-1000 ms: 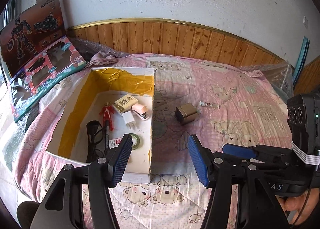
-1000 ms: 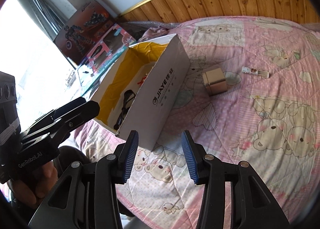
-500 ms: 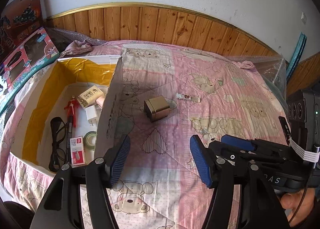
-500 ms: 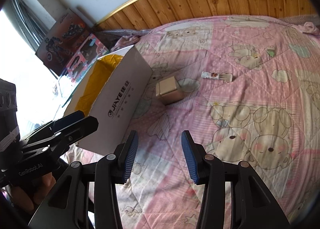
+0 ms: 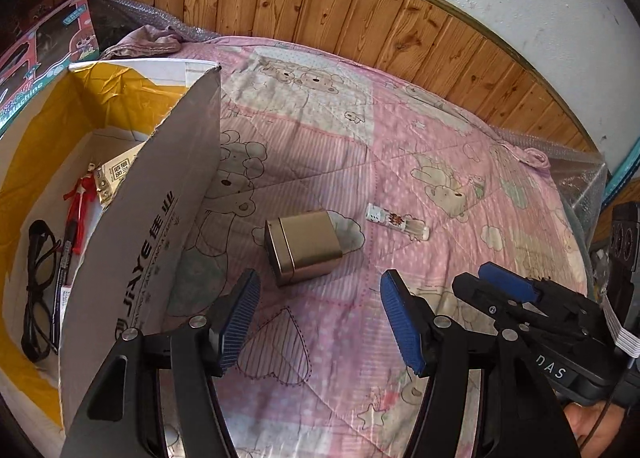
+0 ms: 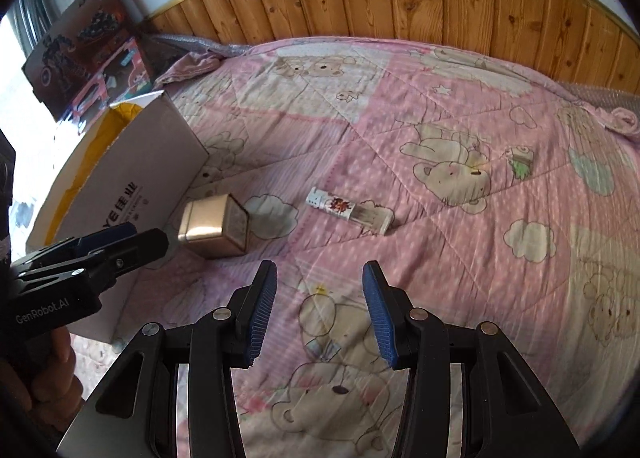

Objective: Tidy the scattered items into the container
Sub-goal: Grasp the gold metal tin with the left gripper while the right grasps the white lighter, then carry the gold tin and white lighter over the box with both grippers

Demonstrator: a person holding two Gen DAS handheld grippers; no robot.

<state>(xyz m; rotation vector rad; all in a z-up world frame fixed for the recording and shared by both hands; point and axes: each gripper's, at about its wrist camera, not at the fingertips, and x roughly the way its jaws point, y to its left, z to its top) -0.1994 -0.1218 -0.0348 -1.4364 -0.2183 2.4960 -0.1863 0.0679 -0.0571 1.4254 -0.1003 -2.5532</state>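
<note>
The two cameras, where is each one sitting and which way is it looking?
Left wrist: sits on the left tongs, looking along the open fingers across the pink quilt at the tin, with the box to its left; the right tongs and a bit of hand show at the right.
Right wrist: sits on the right tongs, facing the vial; the left tongs and a hand show at the left.
Both share the tin, vial, box, quilt and wooden wall.
</note>
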